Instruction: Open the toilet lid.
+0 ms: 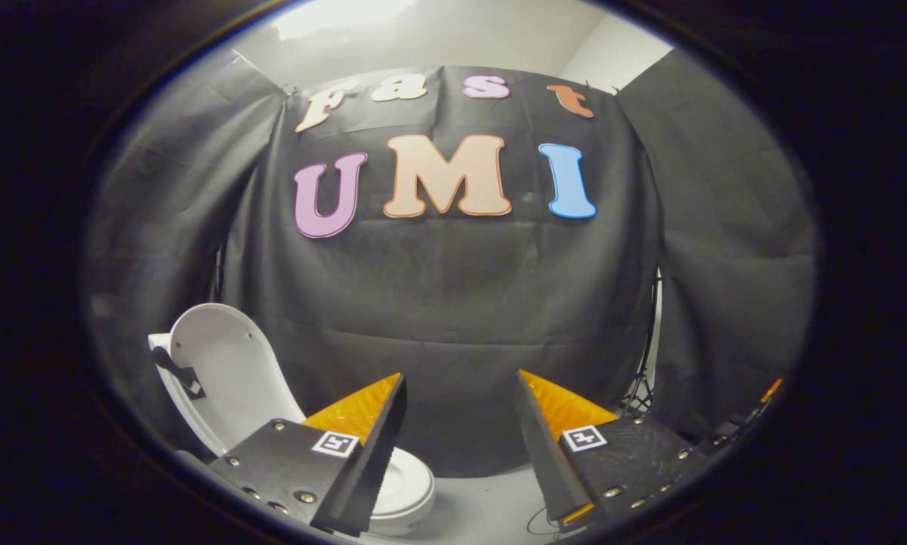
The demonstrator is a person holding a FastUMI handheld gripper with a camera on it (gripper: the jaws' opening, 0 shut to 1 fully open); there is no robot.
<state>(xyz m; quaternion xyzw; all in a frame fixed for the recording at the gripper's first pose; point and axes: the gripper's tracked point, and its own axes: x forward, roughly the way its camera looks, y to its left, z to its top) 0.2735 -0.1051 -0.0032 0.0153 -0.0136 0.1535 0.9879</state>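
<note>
Gripper view: we find the fingers spread wide apart, holding nothing, aimed at the black cloth wall. We note the toilet low down, partly behind the left finger. Its lid stands raised upright, clear of the seat, beyond and beside that finger.

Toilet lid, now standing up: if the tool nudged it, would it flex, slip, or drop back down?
The toilet lid looks like a thin, smooth moulded shell, so probably stiff and slippery. It stands raised behind the bowl, so a forward nudge might swing it shut. The tool is open, fingers apart, off the lid.
</note>
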